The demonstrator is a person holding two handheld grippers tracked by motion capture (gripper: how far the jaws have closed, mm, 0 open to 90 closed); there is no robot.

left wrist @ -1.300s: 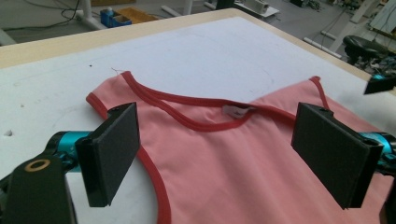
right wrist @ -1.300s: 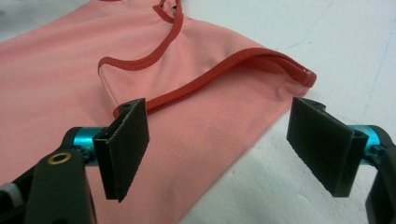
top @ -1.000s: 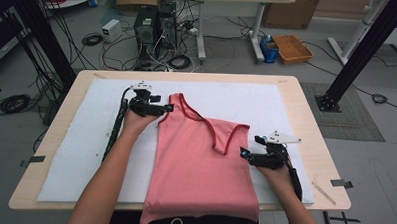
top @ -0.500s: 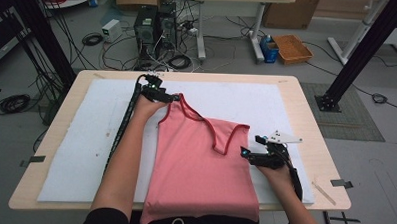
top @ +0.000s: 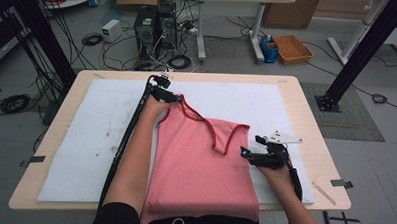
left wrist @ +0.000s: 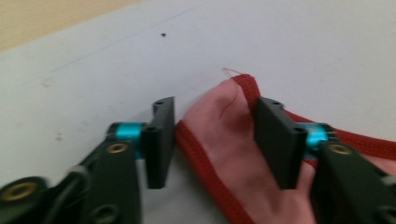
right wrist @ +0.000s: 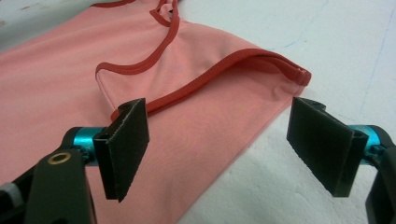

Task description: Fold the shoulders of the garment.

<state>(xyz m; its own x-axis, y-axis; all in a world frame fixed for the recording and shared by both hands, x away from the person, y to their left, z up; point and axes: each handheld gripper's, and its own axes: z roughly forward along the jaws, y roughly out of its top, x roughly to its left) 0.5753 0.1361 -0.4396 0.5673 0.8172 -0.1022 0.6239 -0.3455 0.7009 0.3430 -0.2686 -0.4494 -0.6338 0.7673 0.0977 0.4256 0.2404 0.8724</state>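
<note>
**Top spread out, left strap not yet gripped**

Your salmon-pink tank top with red trim lies flat on the white foam mat. Your left gripper straddles its strap, jaws parted; your right gripper gapes wide at the other shoulder. Folding remains.

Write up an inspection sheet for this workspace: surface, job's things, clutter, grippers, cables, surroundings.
Surface: wooden table covered by a white mat with faint marks.
Job's things: pink tank top with red trim, lying flat on the mat, hem hanging over the near edge.
Clutter: nothing seen on the mat; a thin stick lies on the bare wood at the right.
Grippers: left gripper open, jaws astride the shoulder strap; right gripper open, over the top's other shoulder corner.
Cables: a black cable trails along the left forearm.
Surroundings: computer towers, loose floor cables, an orange tray, black frame posts.
</note>
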